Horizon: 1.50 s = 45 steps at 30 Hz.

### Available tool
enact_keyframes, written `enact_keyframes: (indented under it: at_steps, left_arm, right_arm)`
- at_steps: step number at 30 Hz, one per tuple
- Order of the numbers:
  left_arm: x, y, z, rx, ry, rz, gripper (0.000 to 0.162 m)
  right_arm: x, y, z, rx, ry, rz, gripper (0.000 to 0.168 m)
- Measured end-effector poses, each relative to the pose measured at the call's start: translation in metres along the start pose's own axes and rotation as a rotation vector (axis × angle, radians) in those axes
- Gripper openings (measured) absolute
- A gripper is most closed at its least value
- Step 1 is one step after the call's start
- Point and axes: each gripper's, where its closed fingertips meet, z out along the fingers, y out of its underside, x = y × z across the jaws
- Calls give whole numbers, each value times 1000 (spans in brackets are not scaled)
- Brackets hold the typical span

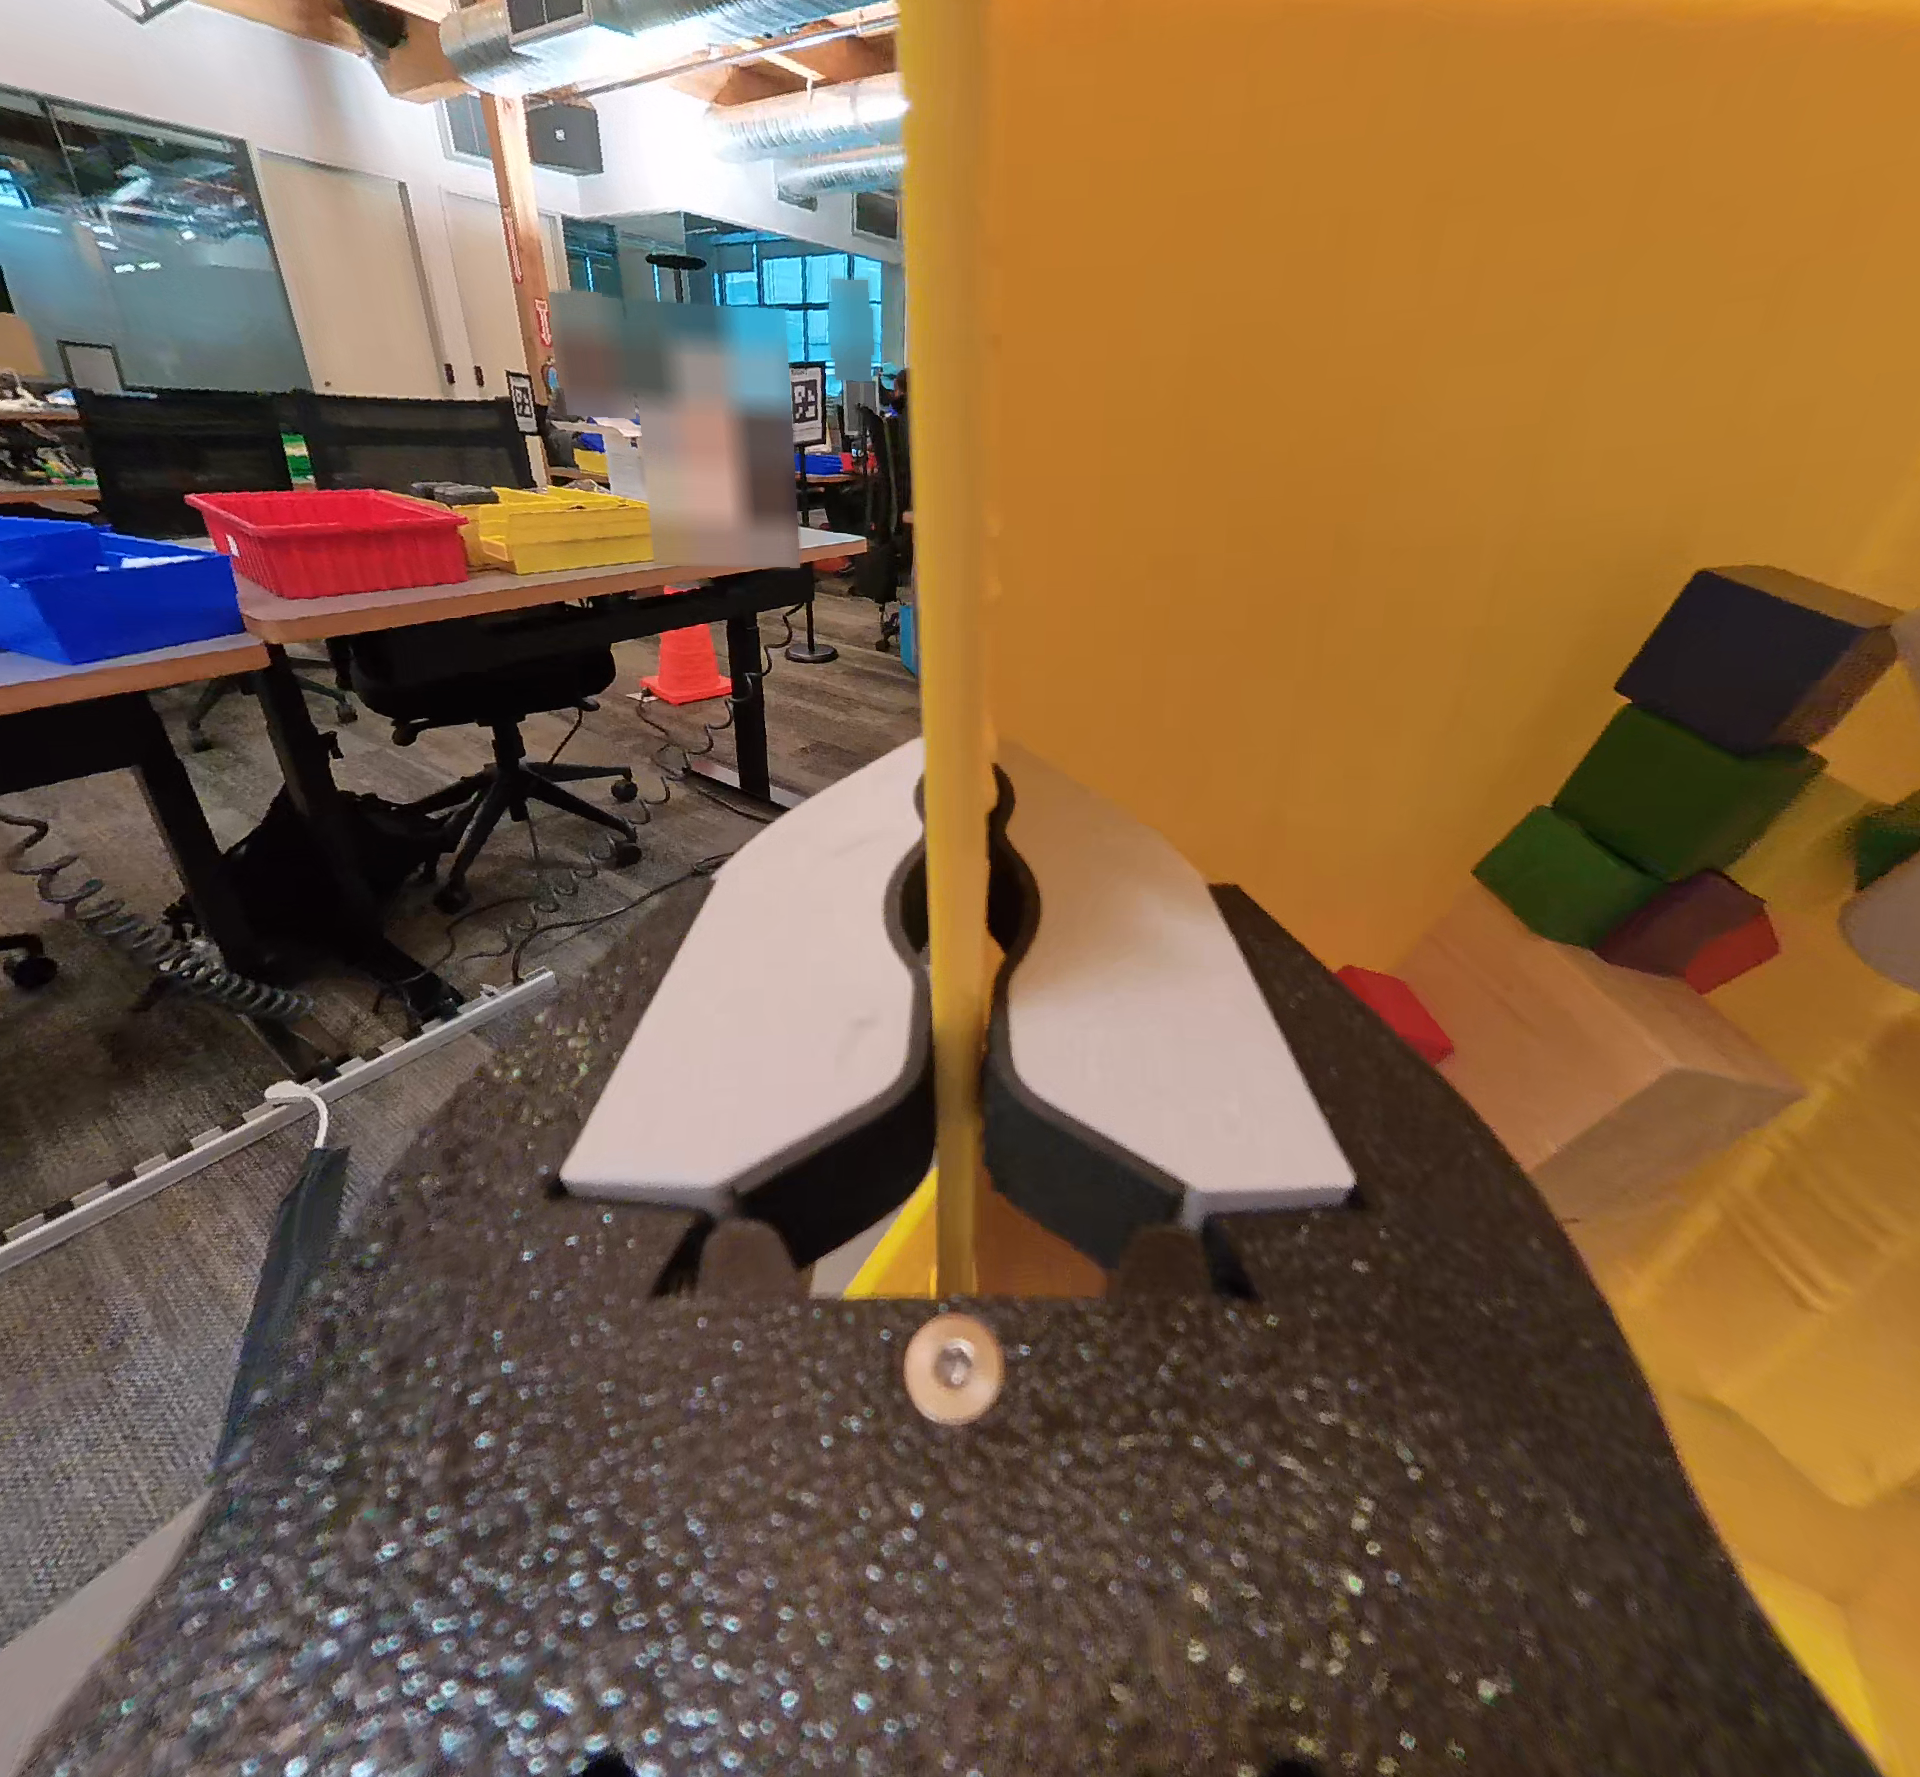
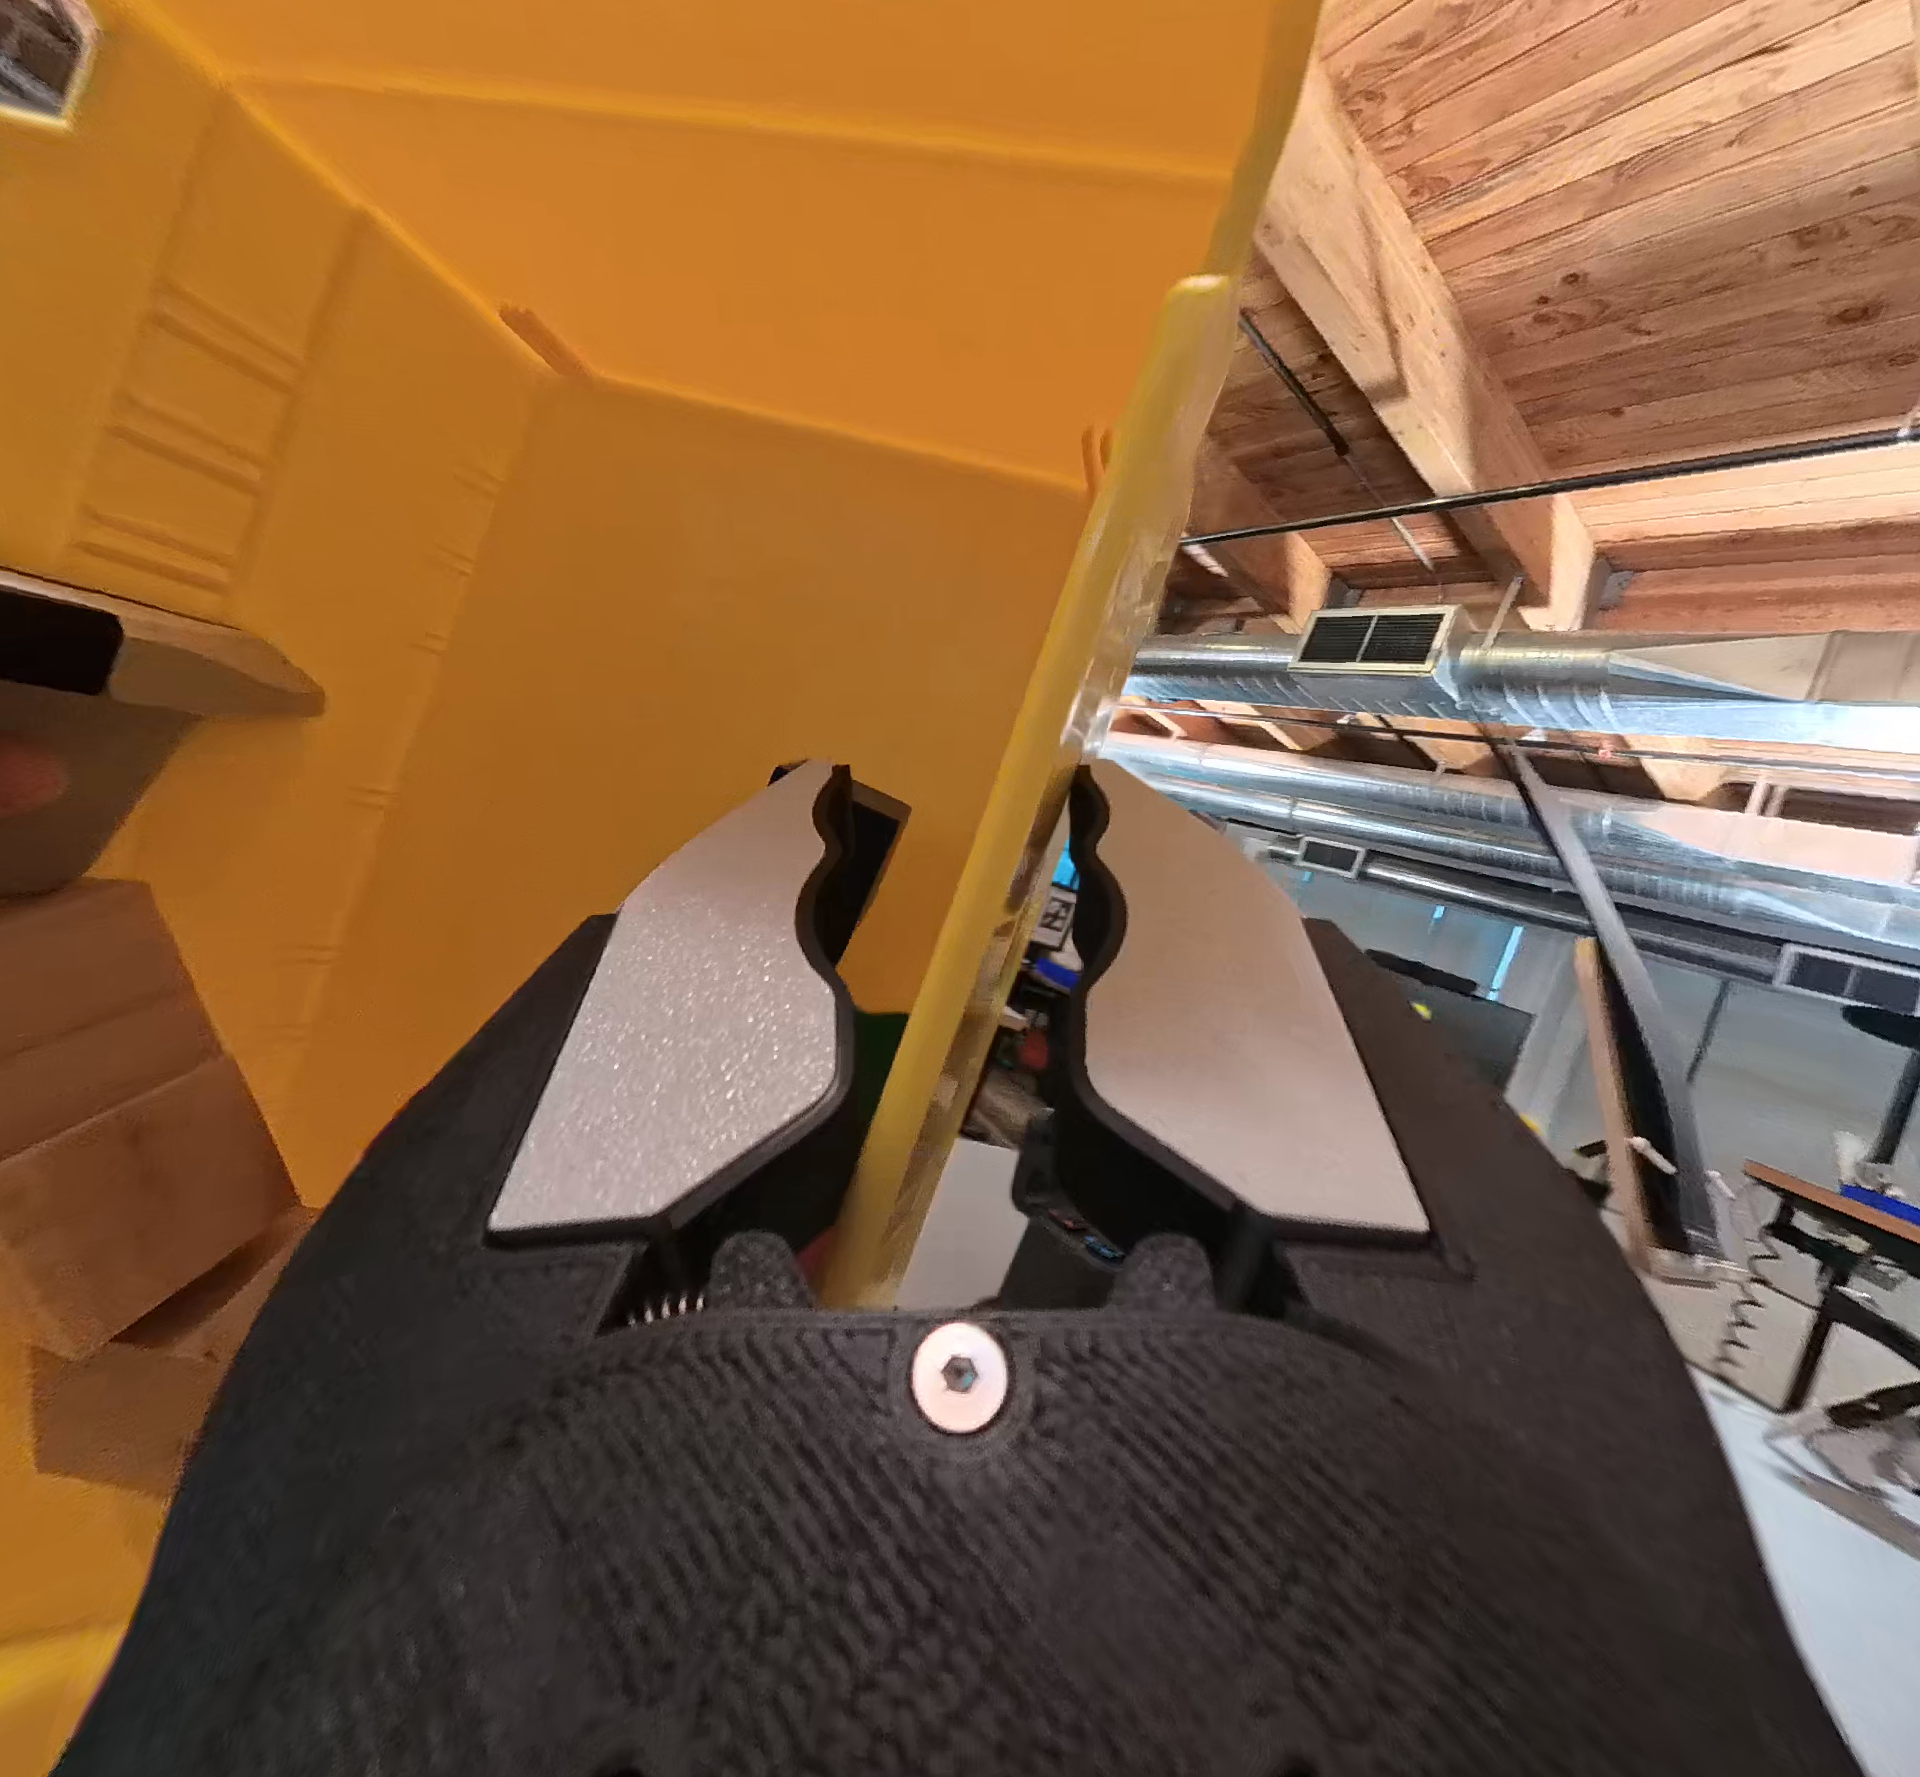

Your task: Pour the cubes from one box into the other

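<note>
A yellow box (image 1: 1403,377) is held up and tilted, with its inside facing both cameras. My left gripper (image 1: 961,771) is shut on one side wall, one finger inside and one outside. Inside lie a dark blue cube (image 1: 1745,657), two green cubes (image 1: 1673,792), a purple-and-red cube (image 1: 1688,932), a red cube (image 1: 1392,1010) and pale wooden blocks (image 1: 1590,1062). My right gripper (image 2: 956,782) straddles the box's (image 2: 675,221) opposite wall, which sits slanted between the fingers. Wooden blocks (image 2: 104,1052) pile at the left. The other box is out of view.
Behind the box stand desks with a red bin (image 1: 332,538), a blue bin (image 1: 114,584) and yellow bins (image 1: 561,527). An office chair (image 1: 499,688) and an orange cone (image 1: 684,662) stand on the carpet. The right wrist view looks up at wooden beams and metal ducts (image 2: 1558,678).
</note>
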Motion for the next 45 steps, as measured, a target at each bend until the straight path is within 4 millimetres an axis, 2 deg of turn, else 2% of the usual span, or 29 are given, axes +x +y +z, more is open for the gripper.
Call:
enact_keyframes:
  at_steps: [8, 14, 18, 22, 25, 26, 28, 31, 33, 36, 37, 38, 41, 45]
  left_arm:
    - [4, 3, -1, -49, -70, -30, 2]
    - [-3, -2, -10, -62, -191, -17, 2]
    - [1, -7, -15, -53, -219, 3, 2]
    - [13, -18, -17, -30, -199, 30, 2]
    - [19, -23, -16, -32, -200, 43, 2]
    - [16, -23, -17, -37, -218, 42, 2]
    - [7, -23, -18, -39, -259, 26, 2]
    - [2, -24, -20, -37, -267, 34, 2]
    - [1, -27, -22, -37, -283, 42, 2]
    - [4, -34, -20, -24, -269, 16, 2]
    - [5, -37, -20, -14, -265, 9, 2]
    - [7, -40, -21, -6, -262, 8, 2]
    - [9, -39, -21, -14, -267, 50, 2]
    - [12, -29, -21, -13, -214, -13, 2]
  right_arm:
    - [4, 13, -2, -81, -12, 111, 39]
    - [5, 15, 8, -223, -105, 403, 32]
    - [12, 22, 5, -252, -85, 315, 23]
    - [24, 26, -7, -281, -2, 210, 20]
    - [29, 23, -18, -283, 43, 201, 17]
    - [34, 17, -22, -256, 61, 209, 11]
    - [36, 7, -27, -235, 35, 208, 10]
    - [32, 12, -23, -296, 13, 175, 11]
    - [28, 18, -22, -352, -6, 211, 11]
    - [27, 18, -23, -371, 0, 366, 15]
    - [23, 17, -23, -367, -28, 447, 6]
    - [25, 16, -22, -356, -30, 502, 4]
    - [28, 18, -20, -356, -42, 496, 4]
    - [35, 4, -21, -255, -15, 450, 4]
